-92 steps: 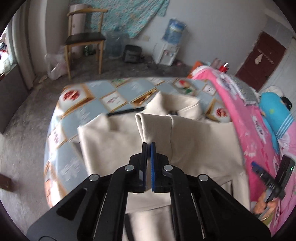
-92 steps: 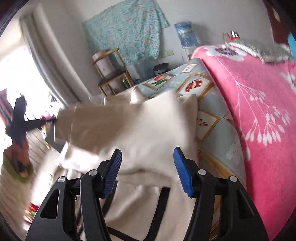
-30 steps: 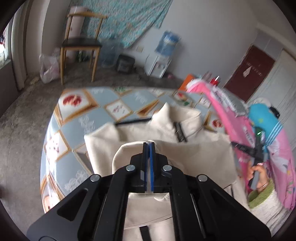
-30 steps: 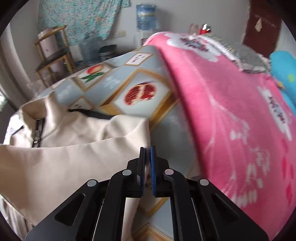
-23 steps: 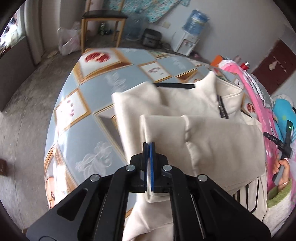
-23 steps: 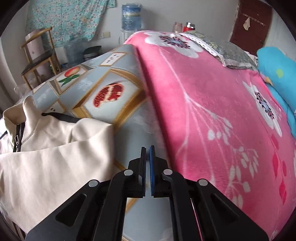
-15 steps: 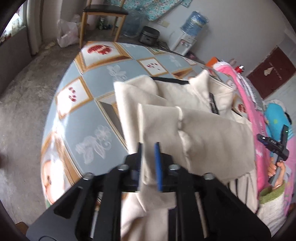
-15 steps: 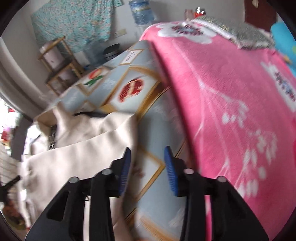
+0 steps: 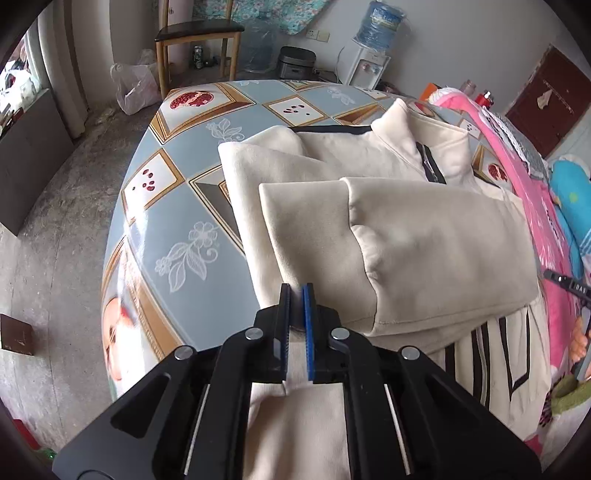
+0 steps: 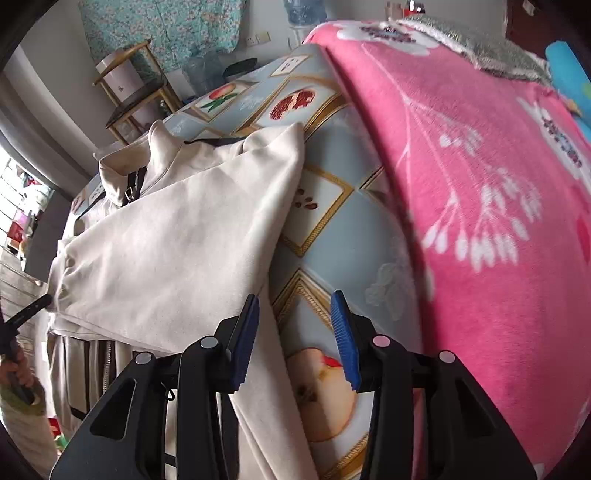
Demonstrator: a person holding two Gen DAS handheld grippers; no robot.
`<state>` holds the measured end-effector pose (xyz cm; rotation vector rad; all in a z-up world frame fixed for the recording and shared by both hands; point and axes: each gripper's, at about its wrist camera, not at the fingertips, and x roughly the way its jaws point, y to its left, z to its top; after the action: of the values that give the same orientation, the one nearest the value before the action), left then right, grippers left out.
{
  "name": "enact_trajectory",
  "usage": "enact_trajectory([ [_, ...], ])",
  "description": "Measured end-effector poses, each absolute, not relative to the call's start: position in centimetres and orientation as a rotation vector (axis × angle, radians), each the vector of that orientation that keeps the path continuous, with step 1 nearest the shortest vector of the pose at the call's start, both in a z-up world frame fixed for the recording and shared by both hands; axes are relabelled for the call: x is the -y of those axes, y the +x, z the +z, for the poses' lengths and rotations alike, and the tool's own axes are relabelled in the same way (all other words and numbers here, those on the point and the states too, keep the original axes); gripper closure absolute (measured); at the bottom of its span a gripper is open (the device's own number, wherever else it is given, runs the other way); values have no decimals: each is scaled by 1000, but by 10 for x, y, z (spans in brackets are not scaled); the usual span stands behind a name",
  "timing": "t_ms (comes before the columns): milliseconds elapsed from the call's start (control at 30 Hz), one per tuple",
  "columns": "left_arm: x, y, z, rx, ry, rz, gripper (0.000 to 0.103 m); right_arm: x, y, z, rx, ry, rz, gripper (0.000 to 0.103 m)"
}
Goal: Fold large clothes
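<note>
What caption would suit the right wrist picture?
Right gripper, open, hovers over the fruit-patterned tablecloth between the cream zip-up jacket and pink floral blanket.

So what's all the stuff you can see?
jacket: 1, cream with black trim, on the table, sleeve folded across
tablecloth: 1, blue with fruit pictures, under the jacket
blanket: 1, pink with white flowers, beside the jacket
chair: 1, wooden with a dark seat, by the far wall
water dispenser: 1, white with a blue bottle, by the far wall
plastic bag: 1, pale, on the floor
left tongs: 1, black and blue, just closed on the jacket's edge
right tongs: 1, black and blue, just opened, gripping nothing
</note>
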<state>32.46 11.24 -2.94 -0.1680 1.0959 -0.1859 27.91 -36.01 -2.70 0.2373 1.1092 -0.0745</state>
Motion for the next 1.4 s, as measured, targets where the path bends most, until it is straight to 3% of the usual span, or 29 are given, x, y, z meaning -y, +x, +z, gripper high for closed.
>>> enact_trajectory([
  [233,-124,322,-41,-1122,-217,-182,93,358,284,-22,-1084,207,-78,63],
  [400,-129,302,-17,-1023,-161,-133,91,334,283,-9,-1031,172,-3,63],
  [533,-120,296,6,-950,-152,-176,90,304,289,-8,-1017,112,59,54],
  [633,-95,302,4,-964,-117,-227,73,280,295,-19,-1025,65,103,53],
  [700,-78,305,-9,-994,-85,-251,55,266,298,-33,-1050,17,97,53],
  [800,-68,313,-46,-1091,-52,-211,54,255,293,-57,-1073,-79,75,51],
  [1033,-81,273,-19,-1007,-41,-178,50,268,248,-31,-1065,-51,56,47],
  [1167,-103,228,-1,-970,-56,-144,47,285,203,-14,-1027,19,64,33],
  [1400,-141,130,-5,-960,-174,-102,47,318,111,-10,-1019,125,-1,31],
])
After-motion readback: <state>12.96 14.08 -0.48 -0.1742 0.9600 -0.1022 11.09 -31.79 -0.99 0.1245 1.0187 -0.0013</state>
